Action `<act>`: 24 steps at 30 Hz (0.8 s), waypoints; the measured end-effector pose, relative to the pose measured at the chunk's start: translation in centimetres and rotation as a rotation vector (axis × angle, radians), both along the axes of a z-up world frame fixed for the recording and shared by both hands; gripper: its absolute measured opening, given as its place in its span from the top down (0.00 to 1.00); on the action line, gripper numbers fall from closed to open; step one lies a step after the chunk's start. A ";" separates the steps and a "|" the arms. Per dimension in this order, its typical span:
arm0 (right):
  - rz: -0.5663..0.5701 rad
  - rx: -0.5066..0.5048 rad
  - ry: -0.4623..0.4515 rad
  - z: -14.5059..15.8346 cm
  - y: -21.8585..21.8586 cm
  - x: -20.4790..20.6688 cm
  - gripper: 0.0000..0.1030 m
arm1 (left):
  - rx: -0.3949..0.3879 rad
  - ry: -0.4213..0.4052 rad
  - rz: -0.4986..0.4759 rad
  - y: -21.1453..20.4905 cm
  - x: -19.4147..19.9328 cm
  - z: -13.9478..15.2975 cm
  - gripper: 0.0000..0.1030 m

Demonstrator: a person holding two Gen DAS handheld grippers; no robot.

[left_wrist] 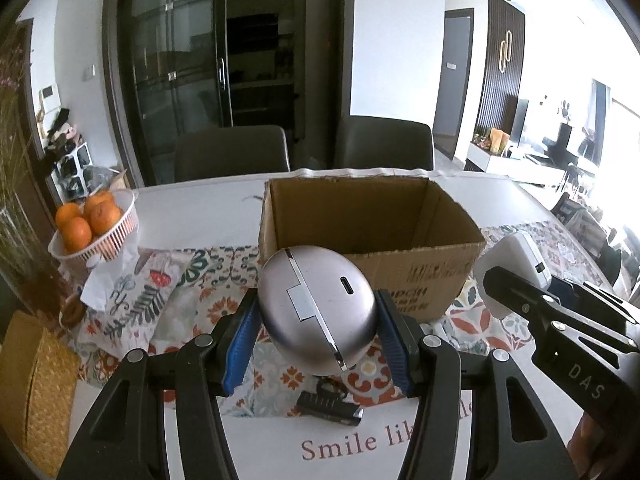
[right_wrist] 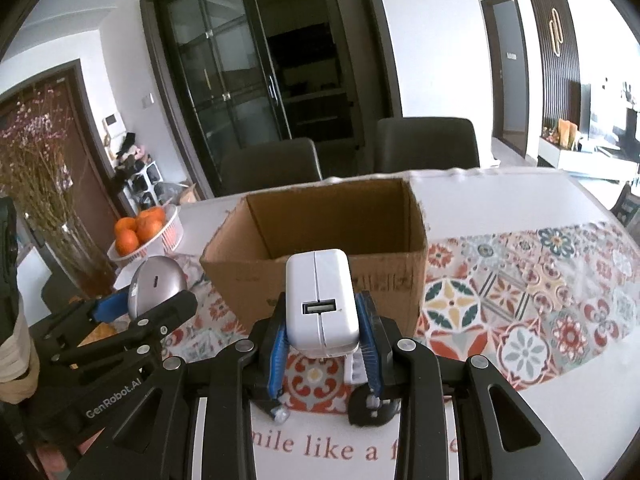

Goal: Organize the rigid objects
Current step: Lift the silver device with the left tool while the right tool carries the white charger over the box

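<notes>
My left gripper (left_wrist: 318,320) is shut on a silver egg-shaped case (left_wrist: 316,308) with a USB-C port, held above the patterned cloth just in front of the open cardboard box (left_wrist: 420,276). My right gripper (right_wrist: 322,322) is shut on a white USB charger block (right_wrist: 322,304), held in front of the same box (right_wrist: 240,276). The charger also shows in the left wrist view (left_wrist: 516,264), and the silver case in the right wrist view (right_wrist: 156,284). What lies inside the box is hidden by its front wall.
A small black object (left_wrist: 330,404) lies on the table under my left gripper. Small dark and white items (right_wrist: 368,400) lie under my right gripper. A white basket of oranges (left_wrist: 94,232) stands far left, with a vase of dried flowers (right_wrist: 48,208). Two chairs (left_wrist: 384,144) stand behind the table.
</notes>
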State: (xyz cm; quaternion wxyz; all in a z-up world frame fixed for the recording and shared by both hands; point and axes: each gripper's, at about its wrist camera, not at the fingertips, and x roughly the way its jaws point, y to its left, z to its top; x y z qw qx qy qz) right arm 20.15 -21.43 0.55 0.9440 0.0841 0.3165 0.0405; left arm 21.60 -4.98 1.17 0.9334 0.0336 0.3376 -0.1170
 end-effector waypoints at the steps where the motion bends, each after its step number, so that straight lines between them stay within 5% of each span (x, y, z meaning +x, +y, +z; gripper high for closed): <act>1: 0.000 -0.002 -0.002 0.2 0.0 0.2 0.69 | 0.000 0.000 -0.003 -0.1 0.3 0.2 0.46; 24: 0.010 0.010 0.038 2.6 -1.5 6.7 0.68 | -0.006 0.099 -0.035 -2.2 7.3 2.1 0.46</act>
